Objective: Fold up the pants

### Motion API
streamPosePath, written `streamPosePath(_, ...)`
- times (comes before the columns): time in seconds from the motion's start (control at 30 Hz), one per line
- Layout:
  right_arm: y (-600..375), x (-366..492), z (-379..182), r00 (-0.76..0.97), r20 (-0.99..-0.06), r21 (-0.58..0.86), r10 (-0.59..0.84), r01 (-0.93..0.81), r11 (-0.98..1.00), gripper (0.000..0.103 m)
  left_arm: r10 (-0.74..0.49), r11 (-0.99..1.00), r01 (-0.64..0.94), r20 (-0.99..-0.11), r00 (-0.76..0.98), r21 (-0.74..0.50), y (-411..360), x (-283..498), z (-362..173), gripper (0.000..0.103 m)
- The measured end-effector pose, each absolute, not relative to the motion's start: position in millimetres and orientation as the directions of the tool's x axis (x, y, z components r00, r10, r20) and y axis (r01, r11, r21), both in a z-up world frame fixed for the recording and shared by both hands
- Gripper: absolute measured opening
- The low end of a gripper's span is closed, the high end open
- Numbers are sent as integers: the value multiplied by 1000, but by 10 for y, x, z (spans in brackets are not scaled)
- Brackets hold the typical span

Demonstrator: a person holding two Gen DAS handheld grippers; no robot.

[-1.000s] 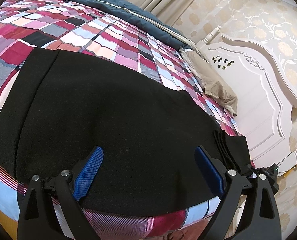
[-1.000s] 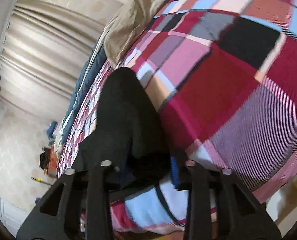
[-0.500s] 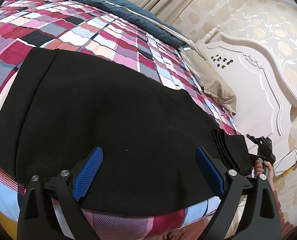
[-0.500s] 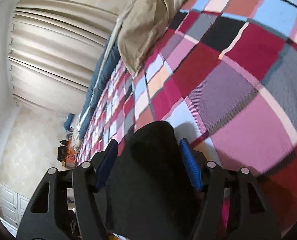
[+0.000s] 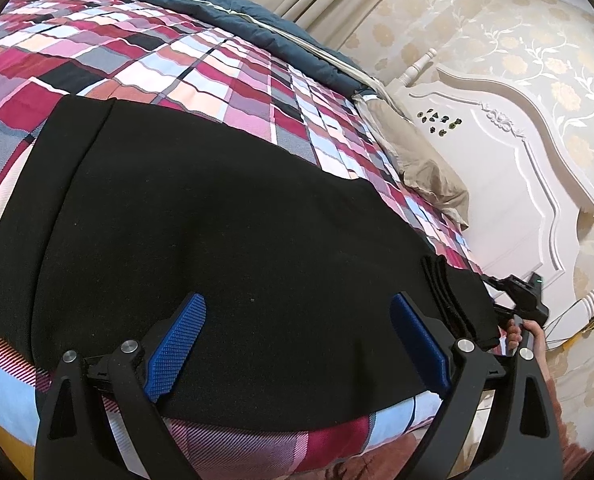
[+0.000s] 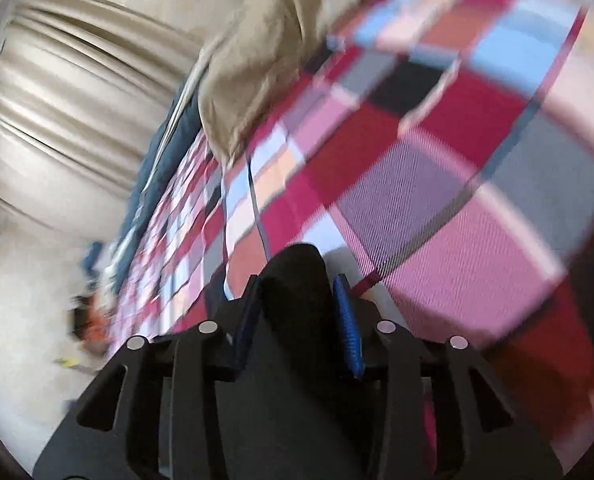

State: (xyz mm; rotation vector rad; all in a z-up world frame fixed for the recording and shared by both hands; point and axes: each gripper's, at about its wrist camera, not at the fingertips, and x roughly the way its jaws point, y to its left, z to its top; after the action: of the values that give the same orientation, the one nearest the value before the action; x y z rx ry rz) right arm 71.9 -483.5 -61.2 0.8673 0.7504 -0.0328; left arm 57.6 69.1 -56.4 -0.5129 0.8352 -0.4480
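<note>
The black pants (image 5: 217,220) lie spread flat across the plaid bedspread (image 5: 201,60), running along the near edge of the bed from the left side toward the headboard (image 5: 509,184). The left gripper (image 5: 297,336) hangs over the near edge with its blue pads (image 5: 177,344) spread wide, released, nothing between them, the cloth just below. Over at the headboard end the pants bunch into stacked folds (image 5: 453,296), and there the right gripper (image 5: 521,300) shows at the cloth's edge with the person's hand (image 5: 525,336) wrapped around its handle.

Switch to the right wrist view, and it is blurred, but the key part reads: the right gripper (image 6: 297,312) has its jaws drawn close on a rounded hump of the black pants (image 6: 297,280), blue pads (image 6: 347,328) pressed against both sides of the cloth. Beyond it stretches the bedspread (image 6: 437,168), a tan pillow (image 6: 265,64) at the far end, a blue quilt (image 6: 157,168) along the far edge, and beige curtains (image 6: 69,100) behind.
</note>
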Motion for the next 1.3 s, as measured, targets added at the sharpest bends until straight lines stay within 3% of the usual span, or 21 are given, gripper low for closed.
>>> streamPosePath(0.1, -4456, 424, -283, 809, -542, 657, 227, 239, 715, 38, -564, 785, 172, -574, 593, -595, 702, 571, -564, 92)
streamPosePath(0.2, -3897, 311, -293, 787, -497, 698, 365, 112, 707, 38, -564, 786, 174, -572, 596, -593, 698, 564, -563, 92)
streamPosePath(0.4, -2929, 365, -712, 625, -528, 738, 576, 3, 674, 36, -576, 775, 176, -565, 590, -607, 729, 581, -564, 92)
streamPosePath(0.57, -2761, 358, -889, 604, -545, 736, 582, 13, 677, 32, -580, 778, 186, -571, 581, -600, 736, 577, -550, 93)
streamPosePath(0.73, -2809, 167, -711, 640, -524, 741, 562, 18, 671, 46, -606, 730, 146, -534, 589, -667, 934, 509, -443, 92)
streamPosePath(0.9, -2695, -61, -511, 661, -535, 693, 526, -13, 721, 63, -574, 689, 76, -479, 664, -720, 1625, 384, -306, 92)
streamPosePath(1.1, -2516, -116, -516, 645, -533, 703, 548, -23, 711, 68, -526, 670, -69, -539, 658, -739, 2301, 545, -533, 91)
streamPosePath(1.3, -2351, -140, -583, 613, -551, 706, 566, -20, 708, 68, -601, 678, 9, -547, 583, -735, 2120, 788, -638, 91)
